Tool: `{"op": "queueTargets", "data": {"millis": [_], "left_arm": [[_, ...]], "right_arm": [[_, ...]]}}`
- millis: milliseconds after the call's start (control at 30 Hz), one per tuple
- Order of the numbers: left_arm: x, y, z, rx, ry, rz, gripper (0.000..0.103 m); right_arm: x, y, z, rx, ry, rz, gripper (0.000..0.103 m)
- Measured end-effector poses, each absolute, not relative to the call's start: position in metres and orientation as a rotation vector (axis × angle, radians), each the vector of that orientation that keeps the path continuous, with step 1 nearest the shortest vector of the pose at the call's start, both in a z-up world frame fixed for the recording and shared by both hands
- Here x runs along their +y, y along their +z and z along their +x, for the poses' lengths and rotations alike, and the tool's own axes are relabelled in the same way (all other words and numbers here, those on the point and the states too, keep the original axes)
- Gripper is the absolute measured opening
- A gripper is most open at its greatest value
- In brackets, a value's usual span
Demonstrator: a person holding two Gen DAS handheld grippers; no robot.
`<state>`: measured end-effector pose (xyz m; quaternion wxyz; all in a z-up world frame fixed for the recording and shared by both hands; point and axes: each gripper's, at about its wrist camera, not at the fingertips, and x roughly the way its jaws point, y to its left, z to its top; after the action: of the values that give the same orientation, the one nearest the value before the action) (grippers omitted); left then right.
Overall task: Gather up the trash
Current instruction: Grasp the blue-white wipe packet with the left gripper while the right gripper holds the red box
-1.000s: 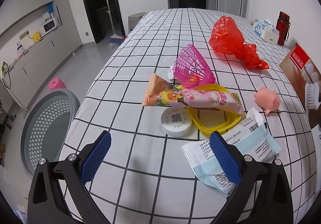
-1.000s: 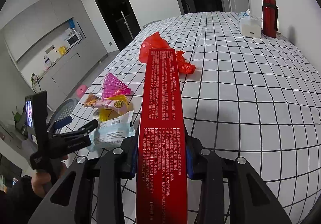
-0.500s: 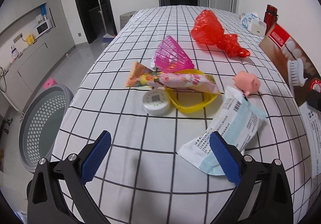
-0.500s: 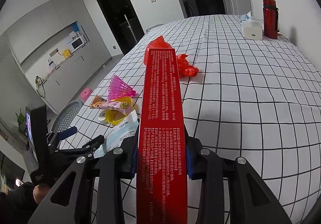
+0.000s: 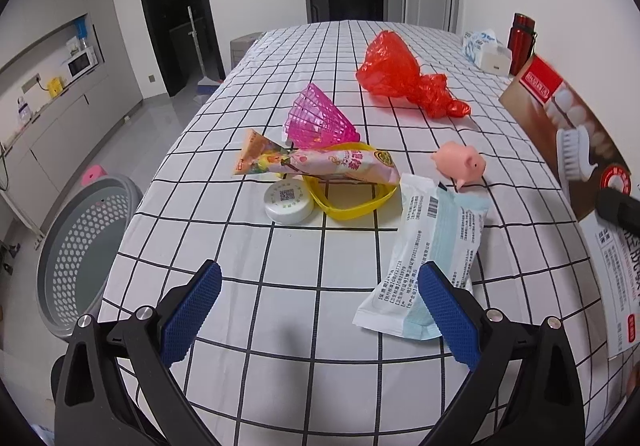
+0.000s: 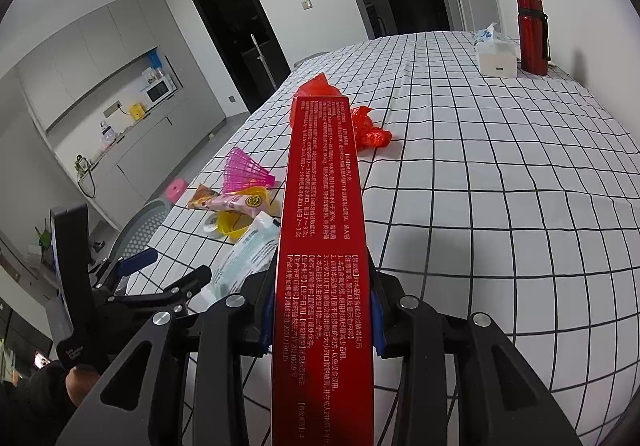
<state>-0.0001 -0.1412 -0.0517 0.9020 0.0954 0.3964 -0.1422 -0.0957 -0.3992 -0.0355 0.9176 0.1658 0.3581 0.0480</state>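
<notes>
My right gripper (image 6: 322, 320) is shut on a long red toothpaste box (image 6: 322, 230) held above the table; the box also shows at the right edge of the left wrist view (image 5: 576, 134). My left gripper (image 5: 316, 310) is open and empty, low over the near table edge. Ahead of it lie a white-blue mask packet (image 5: 428, 250), a white round lid (image 5: 289, 202), a yellow ring (image 5: 352, 202), a pink snack wrapper (image 5: 320, 162), a pink shuttlecock-like basket (image 5: 318, 118), a pink pig toy (image 5: 460, 164) and a red plastic bag (image 5: 404, 76).
A grey perforated bin (image 5: 84, 242) stands on the floor left of the table. A tissue box (image 5: 486, 50) and a red bottle (image 5: 522, 38) stand at the far right of the checked tablecloth (image 5: 280, 302). Kitchen counters line the left wall.
My left gripper has pulled back and risen, so the trash pile looks farther away. My right gripper has lifted slightly with the red box still held.
</notes>
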Motion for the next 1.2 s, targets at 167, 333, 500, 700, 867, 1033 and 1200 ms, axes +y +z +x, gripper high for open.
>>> {"op": "queueTargets", "data": {"millis": [167, 333, 500, 700, 867, 1033, 1200], "left_arm": [[-0.142, -0.046, -0.002, 0.808, -0.333, 0.193, 0.097], [-0.155, -0.044, -0.004, 0.809, -0.383, 0.201, 0.097], [-0.172, -0.051, -0.001, 0.831, -0.429, 0.217, 0.097], [-0.19, -0.063, 0.009, 0.868, -0.456, 0.232, 0.097], [-0.202, -0.071, 0.011, 0.892, -0.492, 0.232, 0.095], [-0.207, -0.074, 0.009, 0.914, -0.527, 0.24, 0.064], [-0.201, -0.074, 0.009, 0.929, -0.537, 0.212, 0.053]], "right_arm": [[-0.404, -0.034, -0.099, 0.726, 0.098, 0.347, 0.034], [-0.408, -0.034, -0.103, 0.717, 0.09, 0.35, 0.034], [-0.411, -0.038, -0.104, 0.723, 0.08, 0.358, 0.034], [-0.417, -0.041, -0.105, 0.732, 0.06, 0.375, 0.034], [-0.422, -0.044, -0.105, 0.736, 0.046, 0.384, 0.034], [-0.422, -0.046, -0.103, 0.746, 0.039, 0.393, 0.034], [-0.416, -0.044, -0.104, 0.749, 0.041, 0.39, 0.034]]}}
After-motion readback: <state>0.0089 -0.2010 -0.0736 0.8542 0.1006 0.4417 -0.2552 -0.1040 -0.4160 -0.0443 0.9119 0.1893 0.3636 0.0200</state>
